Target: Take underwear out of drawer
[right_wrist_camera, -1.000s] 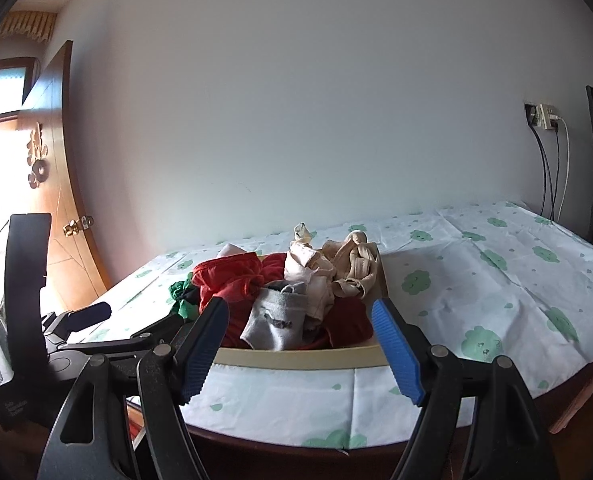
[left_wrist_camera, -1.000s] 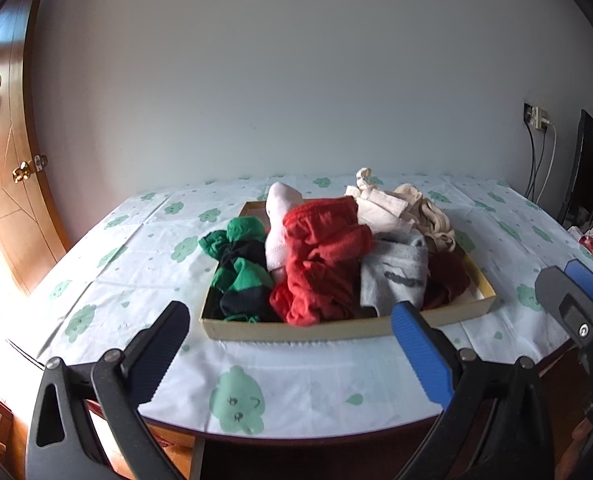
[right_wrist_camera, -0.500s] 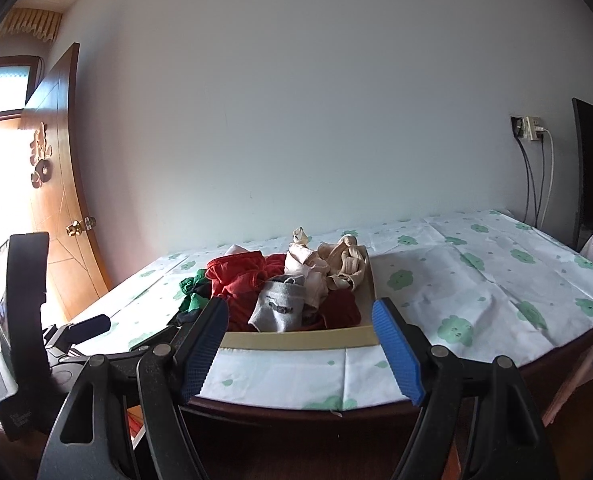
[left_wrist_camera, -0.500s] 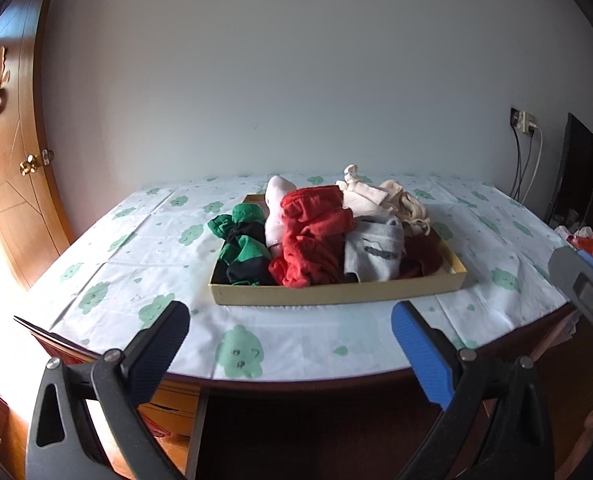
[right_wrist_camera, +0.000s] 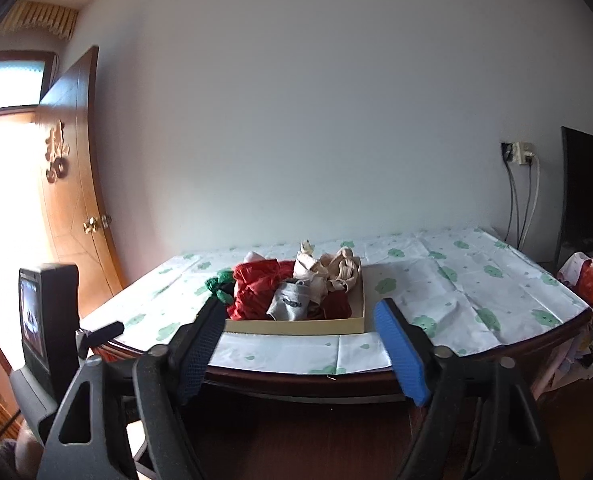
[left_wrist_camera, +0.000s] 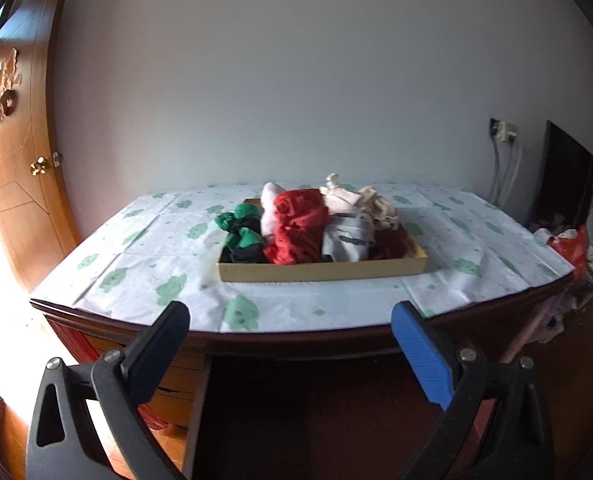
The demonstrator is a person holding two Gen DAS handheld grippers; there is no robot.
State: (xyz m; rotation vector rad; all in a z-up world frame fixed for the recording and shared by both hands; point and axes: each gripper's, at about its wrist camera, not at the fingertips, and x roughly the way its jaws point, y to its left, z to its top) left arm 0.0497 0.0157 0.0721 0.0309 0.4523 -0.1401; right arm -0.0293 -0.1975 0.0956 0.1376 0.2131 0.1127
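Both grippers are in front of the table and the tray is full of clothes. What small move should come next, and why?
Probably bring the right gripper forward over the table edge toward the tray. Its jaws are opening with nothing between them, the left gripper is open and empty too, and the red garment lies beyond both.

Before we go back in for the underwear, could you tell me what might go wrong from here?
1. The clothes are heaped and tangled in the shallow drawer tray; one pull may drag several out.
2. The light tray could slide on the tablecloth.
3. Both hand-held grippers, left and right, sit off the table, empty.
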